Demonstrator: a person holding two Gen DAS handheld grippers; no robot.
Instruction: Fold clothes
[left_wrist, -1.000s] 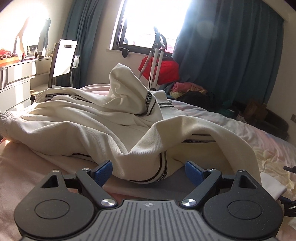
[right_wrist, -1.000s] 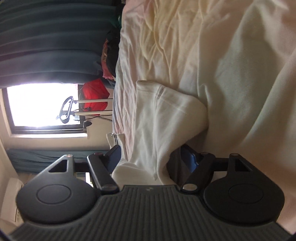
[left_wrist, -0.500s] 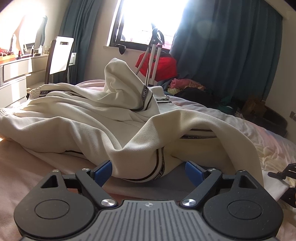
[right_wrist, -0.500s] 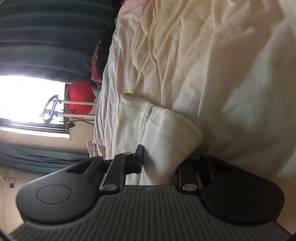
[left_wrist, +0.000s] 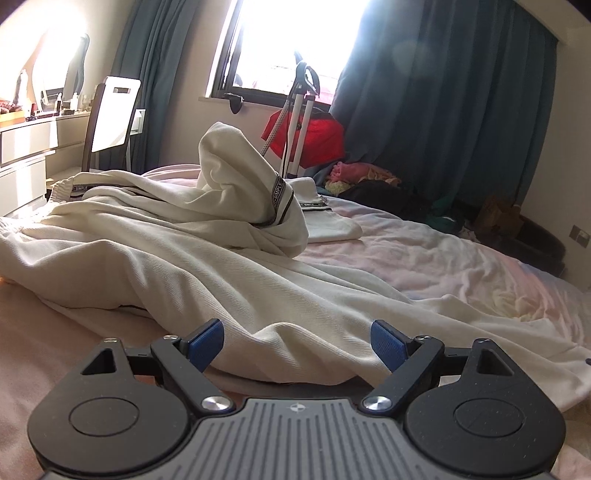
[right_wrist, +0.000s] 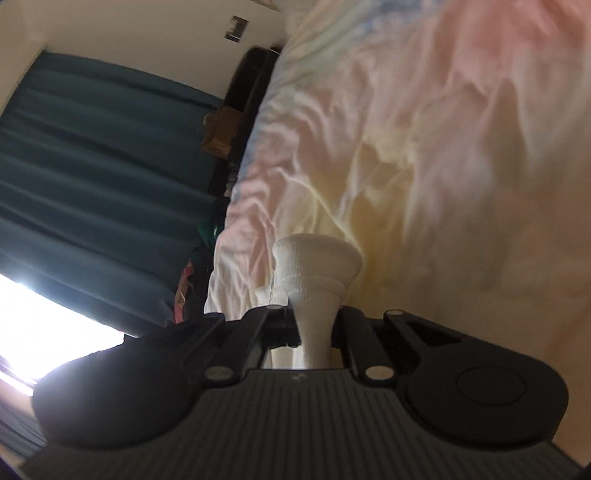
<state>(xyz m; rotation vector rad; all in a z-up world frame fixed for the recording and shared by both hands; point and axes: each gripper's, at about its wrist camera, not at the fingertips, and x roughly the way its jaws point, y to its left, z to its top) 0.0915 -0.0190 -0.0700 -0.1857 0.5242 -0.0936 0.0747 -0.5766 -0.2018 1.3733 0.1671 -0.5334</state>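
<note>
From my left wrist camera, my left gripper sits low over the bed, its blue pads spread wide with nothing between them. The cream garment lies rumpled across the bed right in front of me, and a fold of it runs between my pads without either one touching it. Farther back, part of the garment stands up in a peak with a black-trimmed band showing. A folded white piece rests just behind that peak. Beyond the bed are a window, blue curtains, a red bag, a white chair and a dresser.

From my right wrist camera, the view is tipped sideways and blurred. My right gripper is closed narrowly on a ribbed white cuff, which flares out past my fingertips. Behind it is the wrinkled pastel sheet, with the curtains off to one side.
</note>
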